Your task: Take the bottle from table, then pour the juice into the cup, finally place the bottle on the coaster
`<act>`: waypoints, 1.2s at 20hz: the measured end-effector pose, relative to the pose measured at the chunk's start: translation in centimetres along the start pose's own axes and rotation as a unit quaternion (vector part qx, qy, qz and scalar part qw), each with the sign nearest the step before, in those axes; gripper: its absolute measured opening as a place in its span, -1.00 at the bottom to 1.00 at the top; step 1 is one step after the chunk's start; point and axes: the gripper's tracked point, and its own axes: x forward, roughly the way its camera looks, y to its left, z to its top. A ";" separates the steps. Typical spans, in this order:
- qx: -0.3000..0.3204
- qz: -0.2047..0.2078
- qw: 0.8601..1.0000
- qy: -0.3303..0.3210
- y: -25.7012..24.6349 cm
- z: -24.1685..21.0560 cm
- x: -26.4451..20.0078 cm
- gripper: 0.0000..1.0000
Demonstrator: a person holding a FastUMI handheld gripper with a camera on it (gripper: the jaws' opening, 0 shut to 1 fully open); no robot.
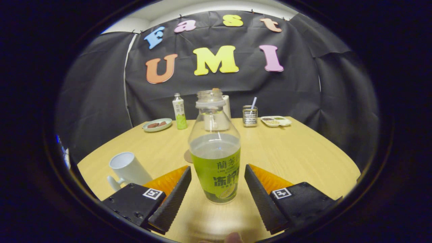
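Green-labelled bottle [216,158] stands upright between my fingers [217,184], which are spread and not touching it, ready to grasp; cup [128,168] waits beside the left finger.

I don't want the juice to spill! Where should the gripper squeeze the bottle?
Probably on the green-labelled lower body of the bottle, coming straight in level. It stands upright with no cap, between the open gripper's fingers; the body there is straight-sided, unlike the narrowing neck.

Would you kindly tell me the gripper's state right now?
Gripper: open, jaws either side of the clear green-labelled juice bottle, gaps showing, not gripping.
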 end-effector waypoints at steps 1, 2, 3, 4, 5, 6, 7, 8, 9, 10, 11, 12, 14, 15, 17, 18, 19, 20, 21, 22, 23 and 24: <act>0.001 -0.001 1.000 0.003 0.0 0.1 0.5 1.00; 0.000 -0.002 1.000 0.006 0.1 0.1 0.9 1.00; 0.000 -0.005 1.000 0.007 0.0 0.2 1.3 1.00; 0.000 -0.005 1.000 0.008 -0.1 0.0 1.5 0.97; 0.001 -0.004 1.000 0.009 0.0 0.0 1.7 0.90; 0.000 -0.002 1.000 0.009 0.1 -0.1 1.8 0.83; -0.004 -0.004 1.000 0.008 0.2 0.1 1.7 0.79; -0.010 -0.004 1.000 0.007 0.1 0.1 1.7 0.74; -0.016 -0.001 1.000 0.003 0.3 0.4 1.6 0.69; -0.024 0.002 1.000 -0.001 0.6 0.6 1.3 0.64; -0.035 0.008 0.999 -0.006 1.1 1.1 1.0 0.63; -0.045 0.017 0.999 -0.014 1.8 1.6 0.7 0.61; -0.073 0.028 0.997 -0.026 2.9 2.7 0.1 0.59; -0.093 0.030 0.995 -0.031 3.5 3.2 -0.1 0.57; -0.141 0.035 0.989 -0.032 4.7 4.0 0.1 0.57; -0.164 0.034 0.985 -0.033 5.1 4.3 0.4 0.56; -0.186 0.030 0.982 -0.033 5.6 4.7 0.6 0.57; -0.208 0.027 0.977 -0.035 6.0 5.1 0.8 0.57; -0.231 0.022 0.972 -0.036 6.4 5.6 1.1 0.57; -0.255 0.017 0.966 -0.037 6.6 5.9 1.3 0.57; -0.281 0.010 0.959 -0.037 6.8 6.3 1.6 0.57; -0.303 0.001 0.952 -0.039 6.8 6.8 1.9 0.57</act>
